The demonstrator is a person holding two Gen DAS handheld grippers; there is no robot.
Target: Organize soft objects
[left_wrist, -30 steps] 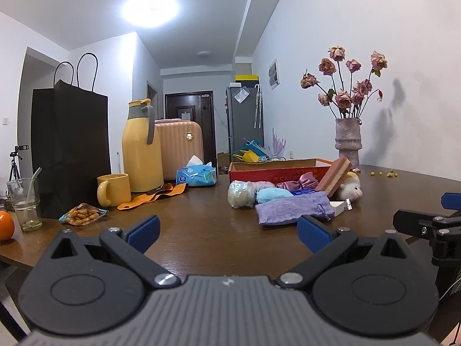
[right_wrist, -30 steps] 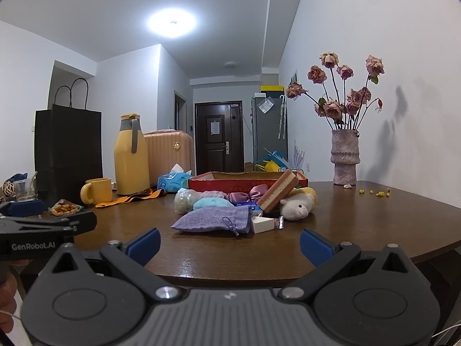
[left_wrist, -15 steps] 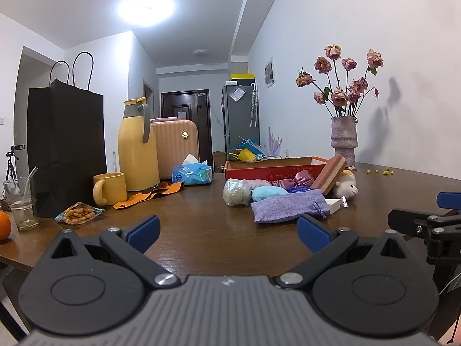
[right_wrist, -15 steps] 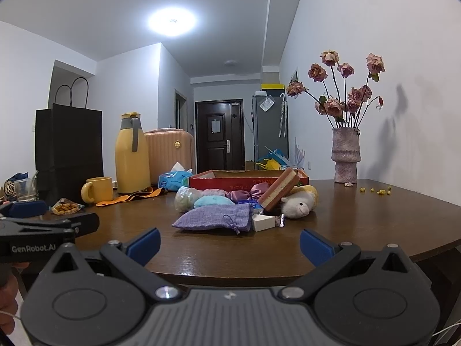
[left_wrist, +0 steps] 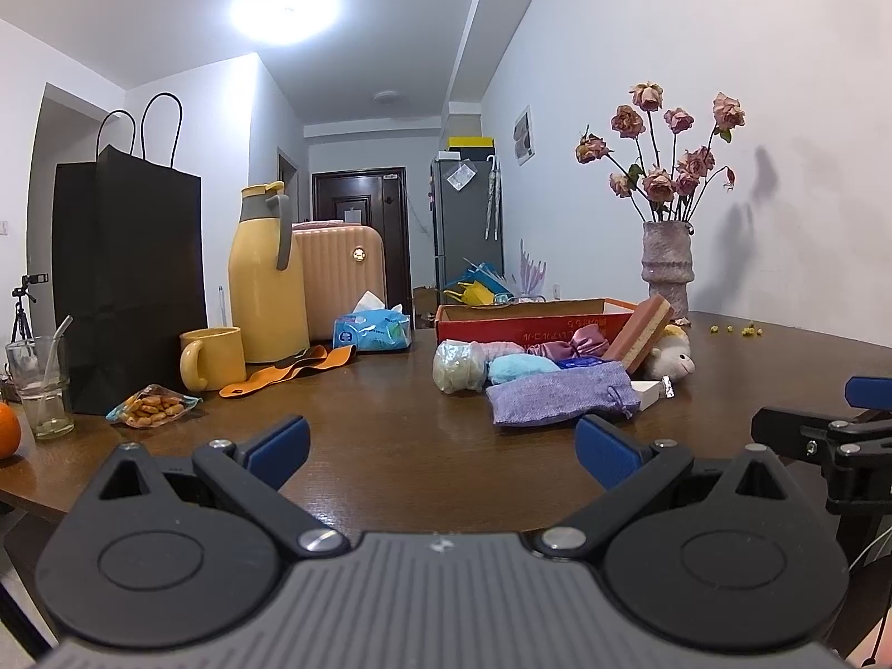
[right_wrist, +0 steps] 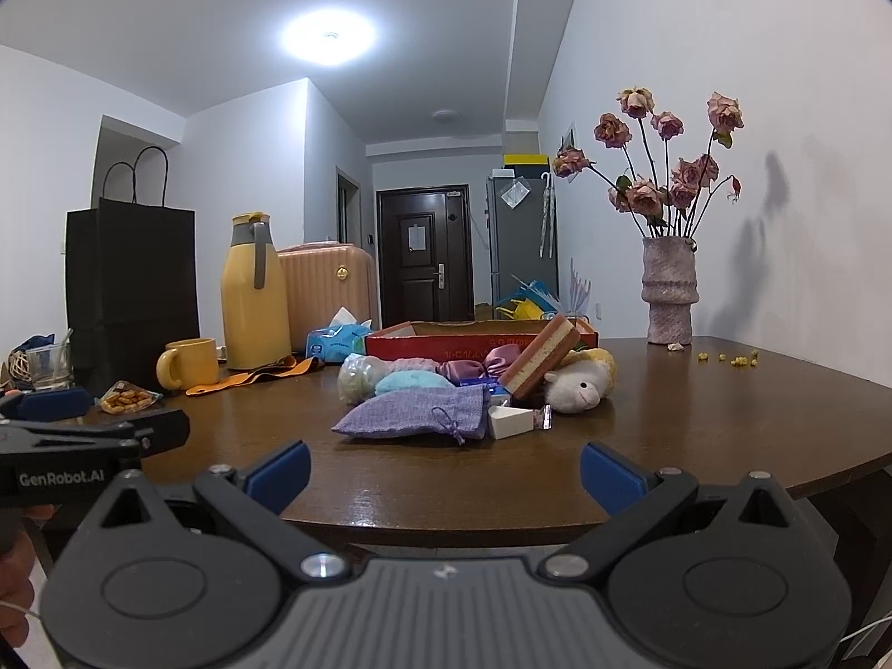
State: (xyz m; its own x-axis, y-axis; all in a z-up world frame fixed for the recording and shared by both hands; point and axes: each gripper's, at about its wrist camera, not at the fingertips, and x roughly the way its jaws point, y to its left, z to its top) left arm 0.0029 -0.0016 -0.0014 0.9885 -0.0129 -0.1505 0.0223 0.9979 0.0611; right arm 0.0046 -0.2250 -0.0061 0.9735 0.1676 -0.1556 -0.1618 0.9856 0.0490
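The left gripper (left_wrist: 440, 443) hangs low over the near part of the table (left_wrist: 390, 435) with its blue-padded fingers spread wide and nothing between them. The right gripper (right_wrist: 444, 465) is in the same state, wide apart and empty, held just off the table's near edge. Over the last second very little has changed. In the left wrist view the pile of soft things sits a touch lower and further left than a second ago, so that gripper has tilted or drifted slightly; the right wrist view is almost the same as before. Nothing on the table has moved.

The pile lies near the middle of the table, in front of the red box (right_wrist: 479, 337). Nearest the grippers is a purple pouch (right_wrist: 415, 417) with a drawstring. Behind it are a light blue fuzzy piece (right_wrist: 410, 382), a clear bag (right_wrist: 357, 379) of something pale, and a pink satin bow (right_wrist: 490, 361). To their right a toy sheep (right_wrist: 580, 387) lies with a pink and cream sponge block (right_wrist: 541, 363) leaning across it, and a small white box (right_wrist: 510, 421) sits touching the pouch's right end.

Judged from this, the sorting has not yet begun: both grippers are still lining up, and the pouch looks the easiest first pick, with the red box as the likely place to put things.
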